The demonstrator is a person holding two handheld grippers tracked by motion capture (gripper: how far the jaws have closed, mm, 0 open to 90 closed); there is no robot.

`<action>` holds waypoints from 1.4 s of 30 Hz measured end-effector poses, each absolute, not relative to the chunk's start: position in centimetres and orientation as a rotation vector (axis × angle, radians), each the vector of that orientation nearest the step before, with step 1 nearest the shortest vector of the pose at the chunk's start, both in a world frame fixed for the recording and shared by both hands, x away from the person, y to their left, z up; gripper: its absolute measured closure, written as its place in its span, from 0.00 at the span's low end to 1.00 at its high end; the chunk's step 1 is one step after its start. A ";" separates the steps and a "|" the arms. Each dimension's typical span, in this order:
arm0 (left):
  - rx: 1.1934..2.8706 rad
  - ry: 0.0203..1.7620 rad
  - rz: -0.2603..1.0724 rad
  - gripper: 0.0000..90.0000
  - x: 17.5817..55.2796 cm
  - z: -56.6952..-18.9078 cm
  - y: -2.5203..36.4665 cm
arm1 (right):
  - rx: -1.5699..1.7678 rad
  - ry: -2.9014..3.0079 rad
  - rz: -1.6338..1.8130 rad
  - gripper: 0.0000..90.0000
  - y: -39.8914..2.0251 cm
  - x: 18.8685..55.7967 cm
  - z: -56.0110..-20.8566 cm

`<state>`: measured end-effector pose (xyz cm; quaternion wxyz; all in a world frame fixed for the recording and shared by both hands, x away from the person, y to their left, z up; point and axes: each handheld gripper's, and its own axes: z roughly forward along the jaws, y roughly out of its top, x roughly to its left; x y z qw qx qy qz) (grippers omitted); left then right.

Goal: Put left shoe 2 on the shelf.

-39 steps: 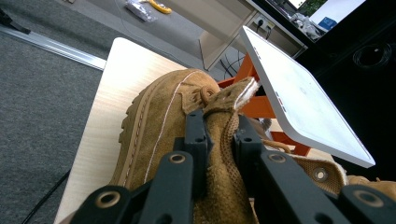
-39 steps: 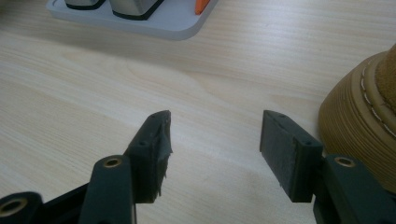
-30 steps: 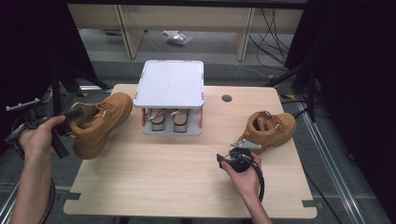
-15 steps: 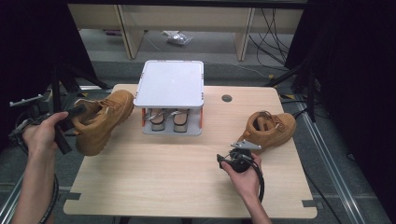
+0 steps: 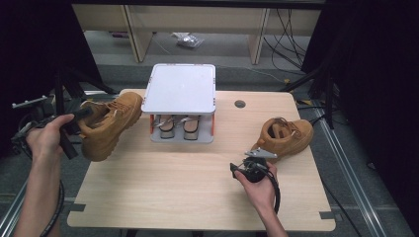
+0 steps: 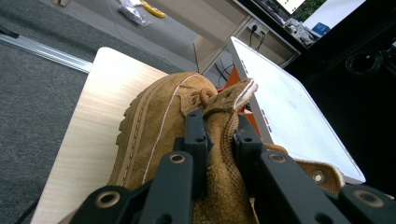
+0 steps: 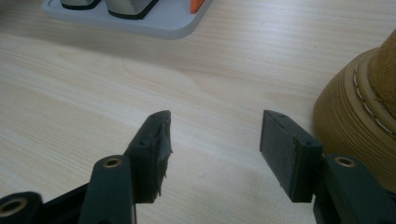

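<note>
**Left boot lifted by its collar, right boot waiting on the table**

The table (image 5: 197,187) carries a small white two-tier rack (image 5: 180,89) at its far middle, with a pair of shoes (image 5: 179,126) tucked on the lower level, probably so the flat top stays free for the boots. The tan boot on the left (image 5: 111,123) hangs tilted over the table's left edge, toe toward the rack, because it is held only by the back of its collar. In the left gripper view the left hand-held gripper (image 6: 219,140) has its jaws clamped on that suede collar and pull tab, a grip that leaves the sole free to be set down flat. The left forearm comes in from the lower left, hand raised off the table.

The second tan boot (image 5: 286,136) stands on the table at the right, just beside the right hand-held gripper (image 5: 254,165). That one rests low near the table with its jaws (image 7: 215,154) apart and nothing between them, likely poised for this boot.
</note>
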<state>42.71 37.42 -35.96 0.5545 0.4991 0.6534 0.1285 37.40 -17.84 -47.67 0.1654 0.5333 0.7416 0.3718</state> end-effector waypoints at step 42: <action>1.157 1.502 0.354 0.89 44.0 -34.1 37.3 | 1.520 2.109 1.057 0.49 -17.9 37.5 -47.9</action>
